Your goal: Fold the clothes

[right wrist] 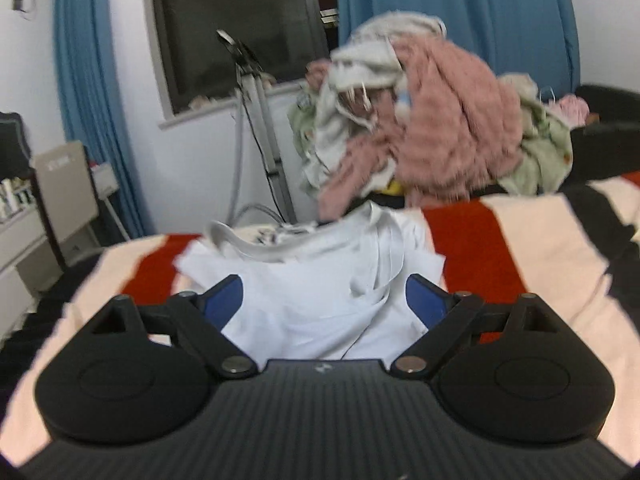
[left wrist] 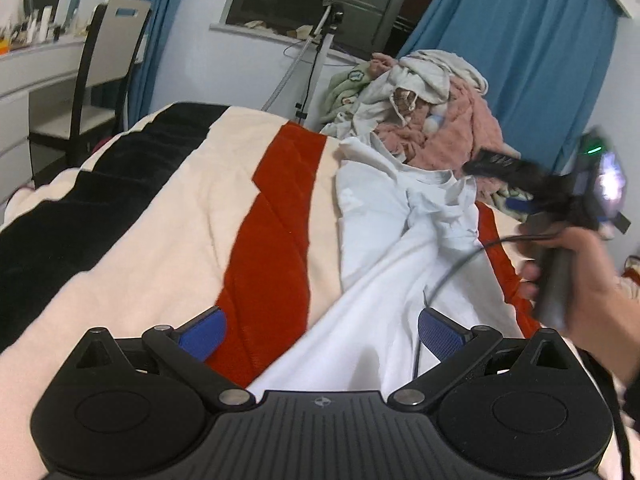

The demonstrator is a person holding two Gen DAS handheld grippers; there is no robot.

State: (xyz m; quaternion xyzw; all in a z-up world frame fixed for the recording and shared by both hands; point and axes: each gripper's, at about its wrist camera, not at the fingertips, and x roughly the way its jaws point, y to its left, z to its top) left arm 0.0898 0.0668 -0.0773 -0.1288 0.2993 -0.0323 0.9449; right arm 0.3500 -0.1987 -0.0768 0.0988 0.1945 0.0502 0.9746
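We see a white shirt (right wrist: 320,300) between the blue pads (right wrist: 224,300) of our black right claw (right wrist: 324,300). Beneath it the bed's blanket (left wrist: 168,216) is cream with a wide red stripe and a stepped black band. Beyond the claw, the heap of clothes (right wrist: 432,136) mixes fluffy pink, off-white and pale green printed cloth. Blue curtains (right wrist: 460,12) hang either side of a dark window (right wrist: 236,24) in a white wall. Our left claw (left wrist: 322,332) is also black with blue pads.
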